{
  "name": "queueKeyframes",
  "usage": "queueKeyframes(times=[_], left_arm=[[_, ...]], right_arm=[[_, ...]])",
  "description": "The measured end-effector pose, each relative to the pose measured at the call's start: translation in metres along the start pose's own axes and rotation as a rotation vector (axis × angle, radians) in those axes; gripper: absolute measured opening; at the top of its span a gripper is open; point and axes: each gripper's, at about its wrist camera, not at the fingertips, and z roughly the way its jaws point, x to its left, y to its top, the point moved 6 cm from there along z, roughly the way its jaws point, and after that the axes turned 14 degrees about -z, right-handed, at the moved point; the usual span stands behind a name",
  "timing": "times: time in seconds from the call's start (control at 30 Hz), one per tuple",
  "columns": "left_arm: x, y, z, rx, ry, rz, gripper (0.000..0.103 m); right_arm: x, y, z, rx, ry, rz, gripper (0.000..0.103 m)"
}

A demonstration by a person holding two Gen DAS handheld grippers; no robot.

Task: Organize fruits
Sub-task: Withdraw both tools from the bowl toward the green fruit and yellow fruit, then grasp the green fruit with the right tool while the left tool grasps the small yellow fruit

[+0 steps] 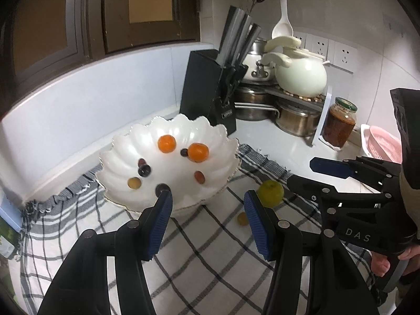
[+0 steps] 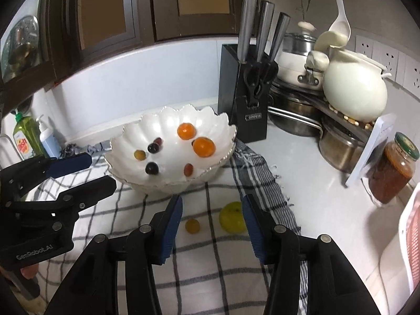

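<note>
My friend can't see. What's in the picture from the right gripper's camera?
The open right gripper hovers over a checked cloth where a green fruit and a small yellow fruit lie. Behind them, a white bowl holds oranges and small fruits.

Both tools tilt downward side by side, the left tool (image 1: 208,220) with its blue pads spread apart and gripping nothing, the right tool (image 2: 212,225) likewise parted and empty, a person's fingers (image 1: 380,265) wrapped under its handle.
</note>
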Motion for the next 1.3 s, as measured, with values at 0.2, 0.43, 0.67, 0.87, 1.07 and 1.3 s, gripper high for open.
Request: queueKeyframes(times=[0.2,0.43,0.67,0.87,1.07,1.3], left_arm=[[-0.003,-0.015,0.012,0.035,-0.010,0.003,0.056],[-0.010,-0.030,0.028,0.062,-0.029,0.022,0.056],[-0.019,-0.044,0.048,0.097,-0.056,0.062,0.056],[-0.025,-0.051,0.068,0.138,-0.085,0.077,0.056],[-0.025,-0.056,0.087,0.186,-0.115,0.050,0.055],[-0.028,-0.057,0.103,0.198,-0.110,0.071,0.053]], right_arm=[[-0.001,-0.013,0.009,0.032,0.006,0.007,0.049],[-0.005,-0.024,0.019,0.058,0.008,0.014,0.049],[-0.010,-0.031,0.031,0.077,0.019,0.032,0.049],[-0.015,-0.037,0.049,0.108,0.031,0.045,0.049],[-0.019,-0.040,0.064,0.129,0.036,0.051,0.049],[-0.023,-0.042,0.077,0.149,0.047,0.067,0.049]])
